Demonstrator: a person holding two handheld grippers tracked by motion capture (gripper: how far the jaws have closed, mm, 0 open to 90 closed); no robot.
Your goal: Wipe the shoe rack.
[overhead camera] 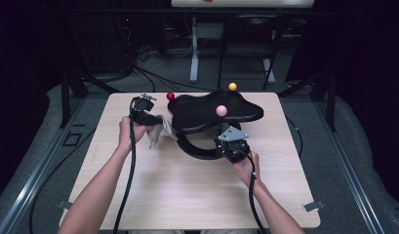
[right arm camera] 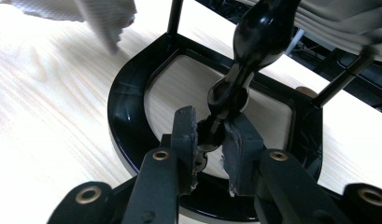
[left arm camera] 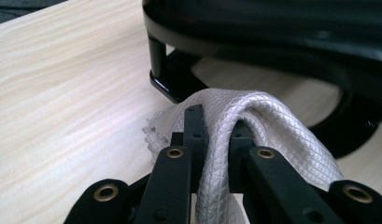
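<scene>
Two claws clenched: left claw [left arm camera: 215, 135] grasping cloth [left arm camera: 268, 126], right claw [right arm camera: 212, 135] grasping stand post [right arm camera: 226, 100].

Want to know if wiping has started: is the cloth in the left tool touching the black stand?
Cannot tell. In the left gripper view the cloth overlaps the black stand, but no contact or gap shows plainly.

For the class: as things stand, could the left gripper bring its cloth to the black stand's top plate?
Probably yes. The left gripper, shut on the white cloth, sits beside the top plate with nothing between them.
</scene>
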